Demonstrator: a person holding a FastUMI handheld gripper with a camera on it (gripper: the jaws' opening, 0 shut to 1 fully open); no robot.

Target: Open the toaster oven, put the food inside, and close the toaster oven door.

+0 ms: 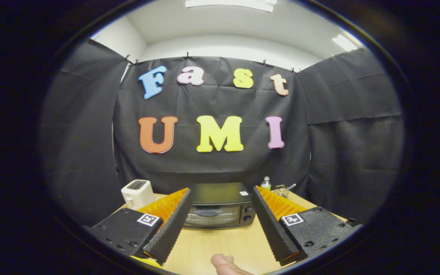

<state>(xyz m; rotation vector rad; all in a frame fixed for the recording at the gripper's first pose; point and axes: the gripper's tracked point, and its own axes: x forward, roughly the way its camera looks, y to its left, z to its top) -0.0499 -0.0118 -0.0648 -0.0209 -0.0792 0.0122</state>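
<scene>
A white toaster point(137, 193) stands beyond the left finger. The gripper point(220, 196) is spread wide, holding nothing. Beyond and between its fingers sits the black oven point(219, 206), door shut, two knobs at its right. A small bottle point(266, 183) stands beyond the right finger.

I can't see the toaster oven point(220, 210) whole: its lower corners sit behind the tool's point(220, 193) spread fingers point(168, 225). Its dials are too small for me to read. Whatever lies behind its glass door is too dark to tell. A finger point(225, 265) is cut off at the counter's point(220, 244) near edge. A small container point(281, 190) beside the bottle point(266, 183) is too tiny to identify.
</scene>
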